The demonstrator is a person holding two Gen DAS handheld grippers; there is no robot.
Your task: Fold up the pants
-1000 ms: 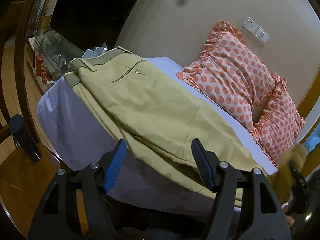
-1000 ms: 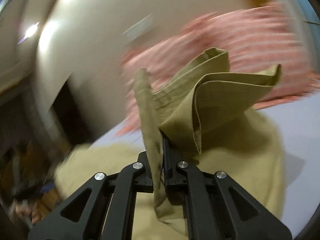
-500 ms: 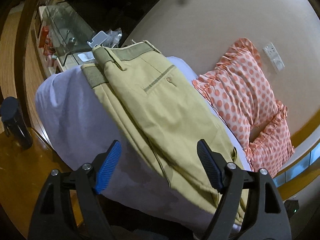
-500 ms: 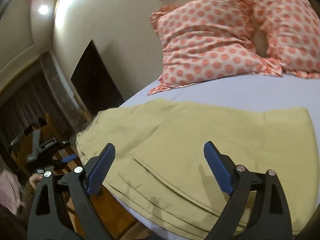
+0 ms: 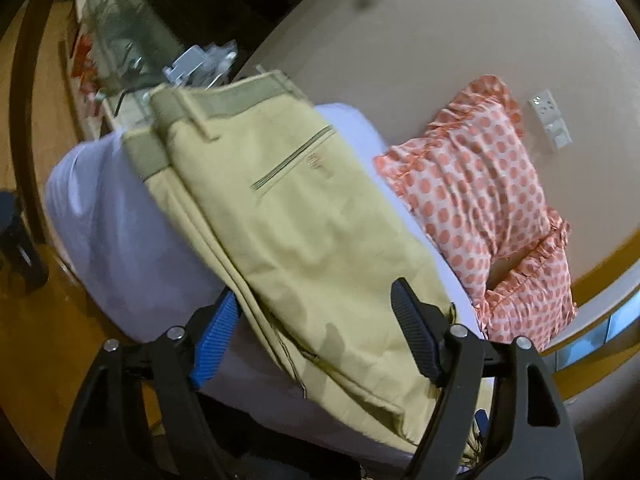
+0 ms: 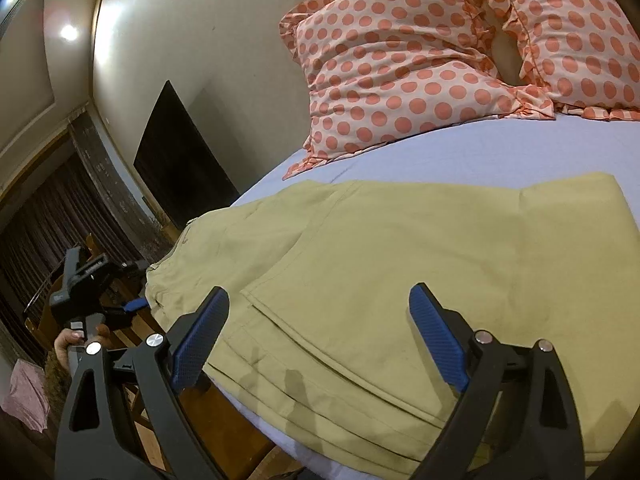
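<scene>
Khaki pants (image 5: 288,216) lie folded on the lilac bed sheet (image 5: 104,216), waistband at the far left corner, back pocket up. In the right wrist view the pants (image 6: 400,264) show folded layers with hems near the bed's front edge. My left gripper (image 5: 312,332) is open and empty, just above the pants near the bed edge. My right gripper (image 6: 320,340) is open and empty, above the folded hem end. The left gripper (image 6: 86,280) also shows in the right wrist view at the left, off the bed's corner.
Two pink polka-dot pillows (image 6: 404,60) lean against the wall behind the pants. A glass-topped side table (image 5: 132,52) with clutter stands past the bed's far corner. Wooden floor (image 5: 36,320) lies beside the bed. A wall socket (image 5: 550,118) is above the pillows.
My right gripper let go of the khaki cloth it was shut on and opened; the leg end now lies folded on the pants. My left gripper moved closer over the pants.
</scene>
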